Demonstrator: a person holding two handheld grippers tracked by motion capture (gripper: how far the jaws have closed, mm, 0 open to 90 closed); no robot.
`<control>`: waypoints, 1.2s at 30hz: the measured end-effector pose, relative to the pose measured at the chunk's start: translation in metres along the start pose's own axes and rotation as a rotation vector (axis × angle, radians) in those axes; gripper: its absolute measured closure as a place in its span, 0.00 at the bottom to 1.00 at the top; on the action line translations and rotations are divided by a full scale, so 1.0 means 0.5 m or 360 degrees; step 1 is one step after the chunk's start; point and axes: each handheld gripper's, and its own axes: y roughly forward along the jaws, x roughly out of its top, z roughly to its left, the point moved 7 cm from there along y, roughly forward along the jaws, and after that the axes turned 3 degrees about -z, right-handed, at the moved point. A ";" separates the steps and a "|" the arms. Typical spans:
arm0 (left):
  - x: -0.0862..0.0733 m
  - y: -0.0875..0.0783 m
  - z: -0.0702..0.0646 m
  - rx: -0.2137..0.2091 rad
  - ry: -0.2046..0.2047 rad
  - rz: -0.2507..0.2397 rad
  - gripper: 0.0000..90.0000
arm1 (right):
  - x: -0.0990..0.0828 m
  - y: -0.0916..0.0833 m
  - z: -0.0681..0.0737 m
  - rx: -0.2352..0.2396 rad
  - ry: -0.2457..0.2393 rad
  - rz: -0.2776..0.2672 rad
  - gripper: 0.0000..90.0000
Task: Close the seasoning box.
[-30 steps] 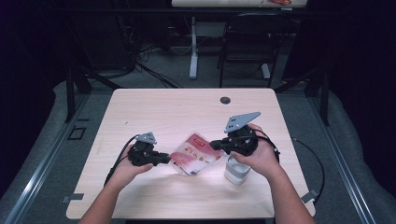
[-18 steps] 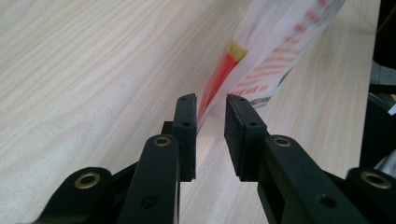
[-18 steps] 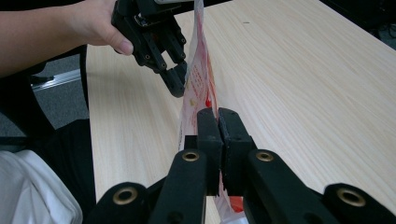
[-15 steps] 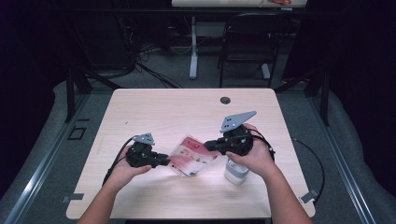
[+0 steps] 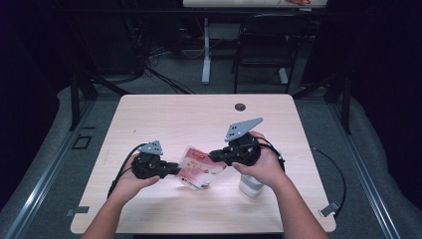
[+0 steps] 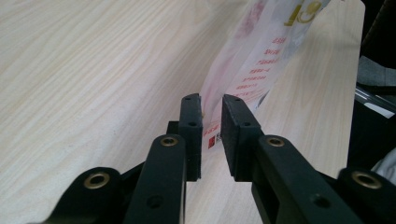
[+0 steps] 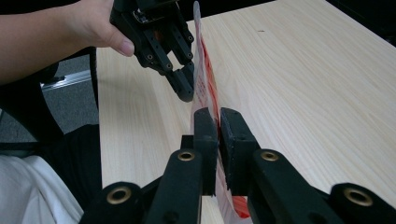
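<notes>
Red-and-white printed plastic, the pouch hangs between your two grippers above the pale wood surface, just left of the white container. Your right gripper pinches one edge, though its jaws have just been easing open, so keep enough squeeze that the film cannot slide out. Your left gripper has just been closing, yet a gap shows around the opposite edge; seat the film deep between the pads, clamp, then pull apart evenly.
</notes>
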 end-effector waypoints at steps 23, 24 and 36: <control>-0.005 -0.016 -0.001 -0.0033 -0.0054 -0.0038 0.85 | 0.024 0.022 0.015 0.0027 0.0022 -0.0064 0.88; -0.006 -0.017 -0.001 -0.0036 -0.0054 -0.0039 0.84 | 0.026 0.023 0.017 0.0034 0.0022 -0.0068 0.88; -0.023 -0.037 0.024 0.0017 -0.0127 -0.0076 0.75 | 0.044 0.017 0.025 0.0040 0.0026 -0.0112 0.82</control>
